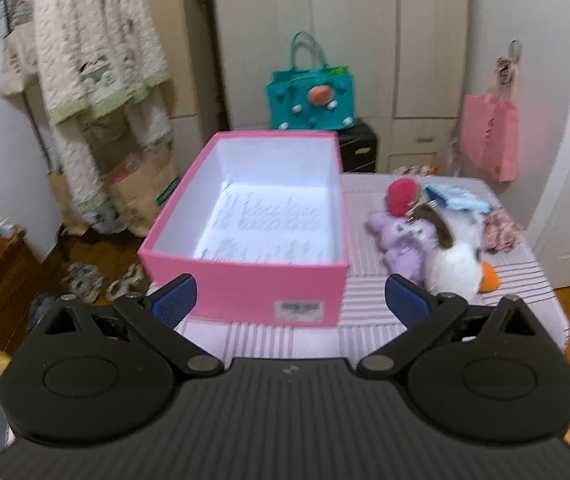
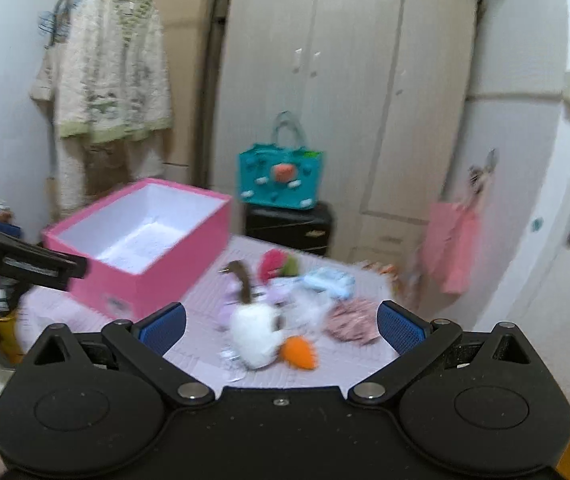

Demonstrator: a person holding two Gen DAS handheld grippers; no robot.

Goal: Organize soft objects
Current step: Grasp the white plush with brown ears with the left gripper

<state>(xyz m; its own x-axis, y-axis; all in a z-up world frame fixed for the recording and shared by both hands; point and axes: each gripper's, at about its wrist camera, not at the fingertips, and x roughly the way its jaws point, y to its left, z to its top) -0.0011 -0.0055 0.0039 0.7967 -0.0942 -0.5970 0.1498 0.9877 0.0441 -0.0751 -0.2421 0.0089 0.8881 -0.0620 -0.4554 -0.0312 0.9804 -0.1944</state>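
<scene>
An open pink box point(image 1: 245, 284) with a white inside stands on the striped table; it also shows at the left in the right wrist view as the pink box point(image 2: 165, 264). Beside it lies a heap of soft toys: a white plush with an orange beak point(image 1: 457, 264), a purple plush point(image 1: 401, 240), a red fuzzy ball point(image 1: 403, 196), light blue cloth point(image 1: 457, 198) and patterned pink fabric point(image 1: 501, 232). My left gripper point(image 1: 291, 300) is open in front of the box. My right gripper point(image 2: 281, 326) is open just short of the white plush point(image 2: 255, 328).
The table point(image 1: 285, 336) wears a pink striped cloth point(image 2: 325, 372). Behind it a teal bag point(image 1: 311, 96) sits on a black case point(image 1: 359, 146) before a wardrobe point(image 2: 345, 80). A pink bag point(image 1: 491, 136) hangs by the door. Clothes point(image 1: 97, 60) hang at the left; shoes point(image 1: 85, 280) lie below.
</scene>
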